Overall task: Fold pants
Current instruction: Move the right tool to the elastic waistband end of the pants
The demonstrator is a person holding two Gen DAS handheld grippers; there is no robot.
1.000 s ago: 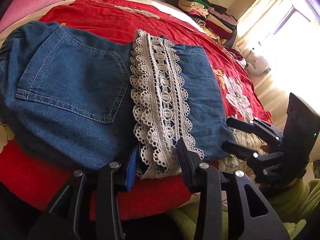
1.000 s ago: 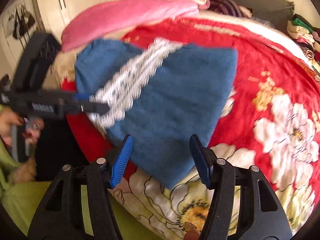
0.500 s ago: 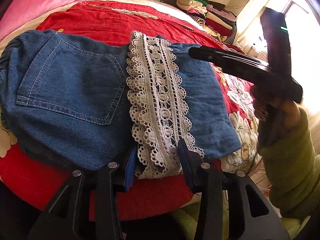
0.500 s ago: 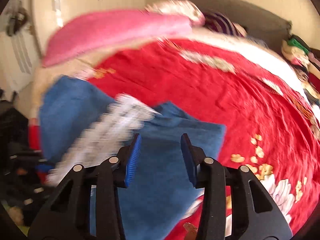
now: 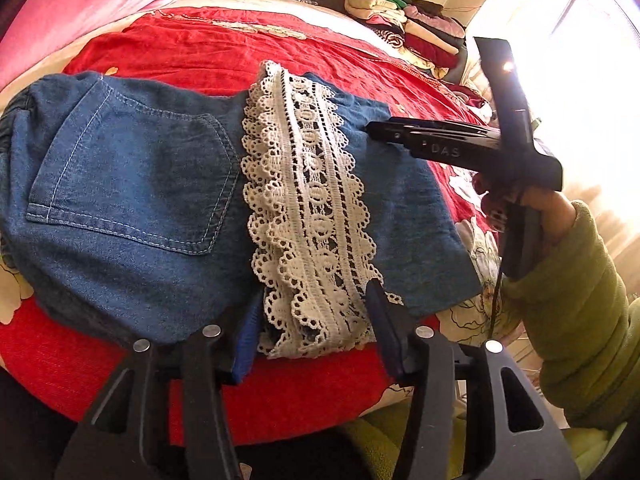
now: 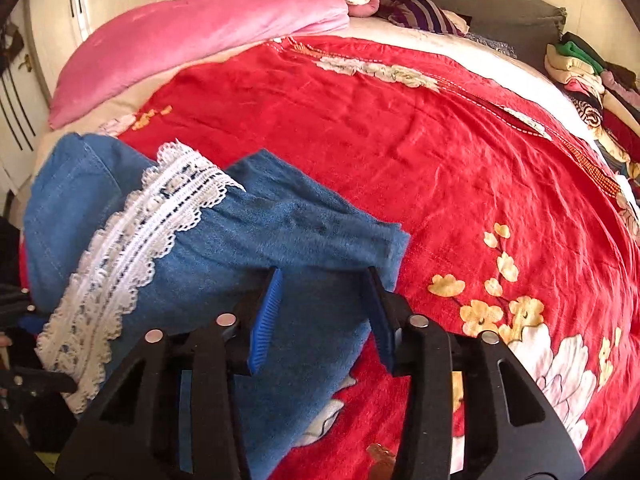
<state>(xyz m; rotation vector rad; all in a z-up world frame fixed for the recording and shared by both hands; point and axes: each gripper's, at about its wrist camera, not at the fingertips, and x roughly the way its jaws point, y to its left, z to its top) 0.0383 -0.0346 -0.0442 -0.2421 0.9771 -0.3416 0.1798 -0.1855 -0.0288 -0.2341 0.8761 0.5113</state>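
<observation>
Folded denim pants [image 5: 132, 184] lay on red bedspread [image 6: 400, 128]. Left gripper [image 5: 312, 320] gaped around their lace trim [image 5: 308, 208]; right gripper [image 6: 324, 296] hovered over them, fingers parted.

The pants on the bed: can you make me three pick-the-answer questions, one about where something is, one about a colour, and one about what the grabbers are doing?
1. Where does the white lace band lie?
A. across the denim pants
B. on the pink blanket
C. on the pile of folded clothes

2. What colour is the bedspread under the pants?
A. green
B. red
C. black

3. How is the left gripper set?
A. open, a finger on each side of the lace end
C. shut tight on the pocket
B. out of sight

Answers: 1 A, the lace runs over the blue denim beside the back pocket. 2 B, red cloth with pale flowers surrounds the pants. 3 A, its fingers stand apart with the lace end between them.
</observation>
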